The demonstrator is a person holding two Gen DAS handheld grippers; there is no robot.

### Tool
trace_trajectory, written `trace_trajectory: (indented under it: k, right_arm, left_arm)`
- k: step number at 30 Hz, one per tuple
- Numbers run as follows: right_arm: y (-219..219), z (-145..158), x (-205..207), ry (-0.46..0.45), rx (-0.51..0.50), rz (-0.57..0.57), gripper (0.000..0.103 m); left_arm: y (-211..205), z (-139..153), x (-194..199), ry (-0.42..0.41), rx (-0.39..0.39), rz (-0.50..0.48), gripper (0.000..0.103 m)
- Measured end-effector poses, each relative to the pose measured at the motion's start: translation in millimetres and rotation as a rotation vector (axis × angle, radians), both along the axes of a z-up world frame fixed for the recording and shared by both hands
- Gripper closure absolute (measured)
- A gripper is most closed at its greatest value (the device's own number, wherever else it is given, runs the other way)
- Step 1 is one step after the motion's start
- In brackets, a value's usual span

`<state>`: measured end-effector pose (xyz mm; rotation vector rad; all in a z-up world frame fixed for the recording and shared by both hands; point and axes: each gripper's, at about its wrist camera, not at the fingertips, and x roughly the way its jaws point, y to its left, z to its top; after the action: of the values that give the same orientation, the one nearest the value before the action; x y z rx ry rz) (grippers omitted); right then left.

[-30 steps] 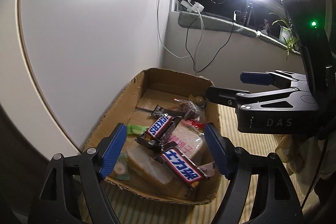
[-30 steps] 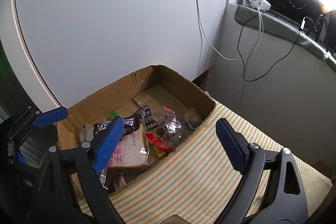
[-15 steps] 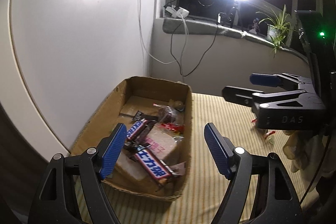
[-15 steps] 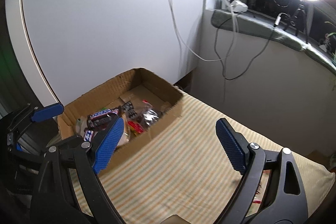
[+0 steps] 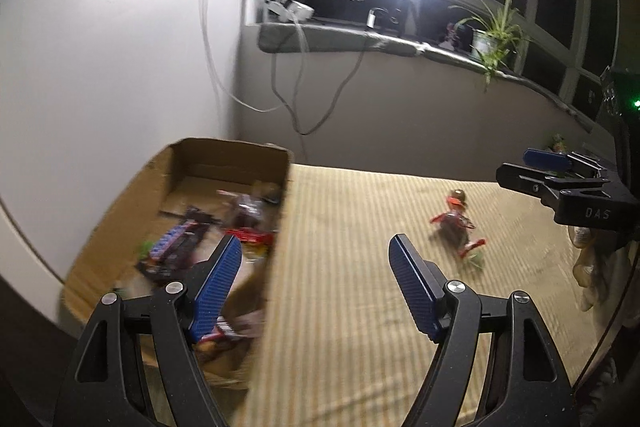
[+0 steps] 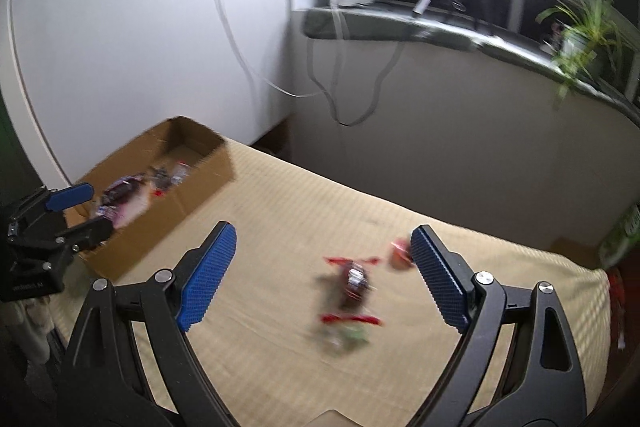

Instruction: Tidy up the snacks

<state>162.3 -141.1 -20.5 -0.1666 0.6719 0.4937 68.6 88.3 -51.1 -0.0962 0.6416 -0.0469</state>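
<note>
Both claws stand wide apart and empty. The right gripper frames the red-ended snack packet lying loose on the striped cloth, well apart from the cardboard box. Recommended: lower squarely, close across the packet's dark middle; left gripper idle beside the box

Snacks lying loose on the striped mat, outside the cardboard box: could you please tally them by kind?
Dark packet with red ends: 1
Small round red-wrapped sweet: 1
Pale greenish wrapper, too blurred to identify: 1
Total: 3
</note>
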Motion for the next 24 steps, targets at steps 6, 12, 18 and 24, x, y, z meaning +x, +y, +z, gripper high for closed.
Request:
trace_trajectory:
  k: [6, 12, 18, 24]
  right_arm:
    - [-42.4, -17.7, 6.2, 0.038, -0.013, -0.059, 0.012]
    - [-79.2, -37.2, 13.7, 0.079, -0.022, -0.11, 0.012]
    - [-101.1, -48.0, 39.3, 0.12, 0.013, -0.126, 0.015]
    - [-91.9, -60.6, 71.9, 0.168, 0.034, -0.094, 0.03]
  left_arm:
    - [-29.7, -6.5, 13.4, 0.027, -0.024, -0.077, 0.029]
    - [-59.2, -13.2, 24.9, 0.056, -0.045, -0.143, 0.031]
    - [-85.6, -23.5, 37.1, 0.092, -0.066, -0.192, 0.032]
    - [-109.7, -36.6, 54.0, 0.133, -0.098, -0.233, 0.032]
